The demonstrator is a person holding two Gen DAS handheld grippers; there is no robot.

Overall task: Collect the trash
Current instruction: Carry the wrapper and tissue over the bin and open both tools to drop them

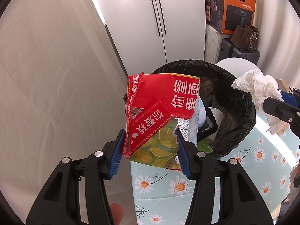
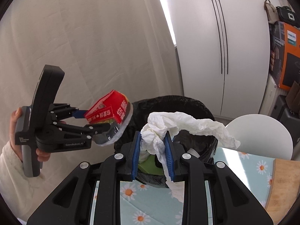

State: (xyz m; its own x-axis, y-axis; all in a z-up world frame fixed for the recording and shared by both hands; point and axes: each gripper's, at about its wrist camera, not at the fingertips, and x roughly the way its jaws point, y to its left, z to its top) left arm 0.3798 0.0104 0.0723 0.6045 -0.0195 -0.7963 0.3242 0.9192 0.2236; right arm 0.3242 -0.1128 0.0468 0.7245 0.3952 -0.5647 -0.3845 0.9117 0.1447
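Trash hangs from both grippers above the black-lined bin [image 1: 234, 101], which stands at the edge of the daisy-patterned counter [image 1: 258, 161]. The left gripper [image 1: 150, 146] has its jaws partly apart, clamped on the sides of a red snack wrapper [image 1: 161, 97] with white lettering and a foil lining; the wrapper is held up at the bin's near rim. In the right wrist view a hand [image 2: 14, 129] in a pale fuzzy sleeve grips that tool's handle. The right gripper [image 2: 152, 150] has its jaws nearly closed, pinching a crumpled white tissue [image 2: 180, 121] that droops over the bin's opening. A white chair back [image 2: 262, 135] shows beyond the bin.
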